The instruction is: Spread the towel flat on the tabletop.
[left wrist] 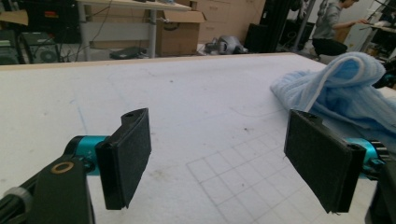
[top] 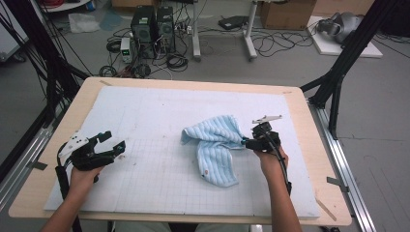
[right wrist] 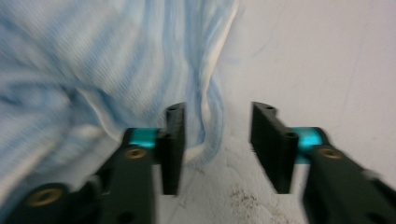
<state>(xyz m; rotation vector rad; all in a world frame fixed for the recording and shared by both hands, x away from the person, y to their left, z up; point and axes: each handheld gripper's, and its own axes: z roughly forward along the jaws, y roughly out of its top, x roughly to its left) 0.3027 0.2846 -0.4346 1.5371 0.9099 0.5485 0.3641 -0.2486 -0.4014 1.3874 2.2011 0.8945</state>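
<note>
Right gripper (right wrist: 217, 144) jaws apart, letting go of blue towel (top: 217, 145) edge; left gripper (left wrist: 224, 163) wide apart, waiting; next likely grab fresh corner.

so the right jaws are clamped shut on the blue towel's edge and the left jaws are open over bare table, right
Not quite: the right gripper is open, not clamped. The right gripper view shows its jaws standing apart, with the edge of the blue striped towel hanging loose between them. The left gripper is indeed open over the bare table.
</note>
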